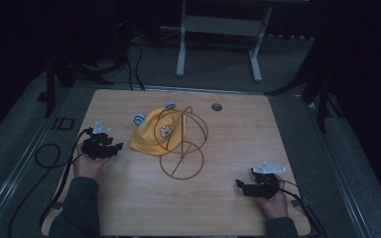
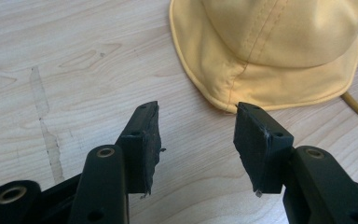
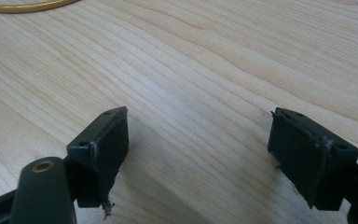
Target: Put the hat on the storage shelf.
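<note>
A yellow child's hat with blue ear-shaped bits and a small bear patch lies on the wooden table, partly over a gold wire frame of hoops. My left gripper rests on the table left of the hat, jaws open and empty, pointing at its brim. In the left gripper view the hat's brim lies just beyond the open gripper. My right gripper sits near the table's front right, open with nothing between its jaws. A curve of the wire frame shows at that view's top left.
A round grommet hole sits near the table's far edge. Black cables trail off the left side. A grey metal stand is on the floor behind the table. Bare wood lies between the two grippers.
</note>
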